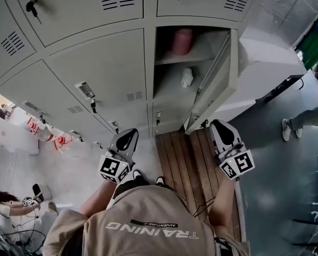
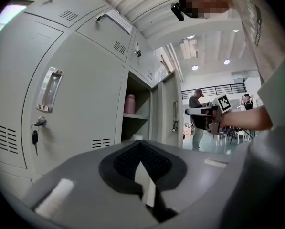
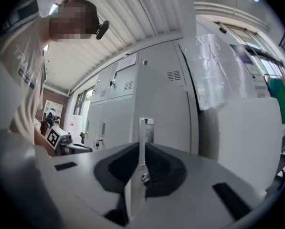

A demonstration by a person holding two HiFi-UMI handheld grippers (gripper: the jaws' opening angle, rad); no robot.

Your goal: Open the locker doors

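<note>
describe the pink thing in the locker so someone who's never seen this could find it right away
Face the wall of grey lockers; just one has its door swung open, at the right end of the bank. On its upper shelf stands the pink container, upright. It is the only pink thing in there; the shelf below holds a small white object.

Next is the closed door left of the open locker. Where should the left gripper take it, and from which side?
Grip the chrome handle on the closed door, above its keyed lock. It is a narrow upright piece near the edge far from the open locker, so I'd bring the left gripper straight at the door face, jaws closing across its width, then pull outward.
</note>
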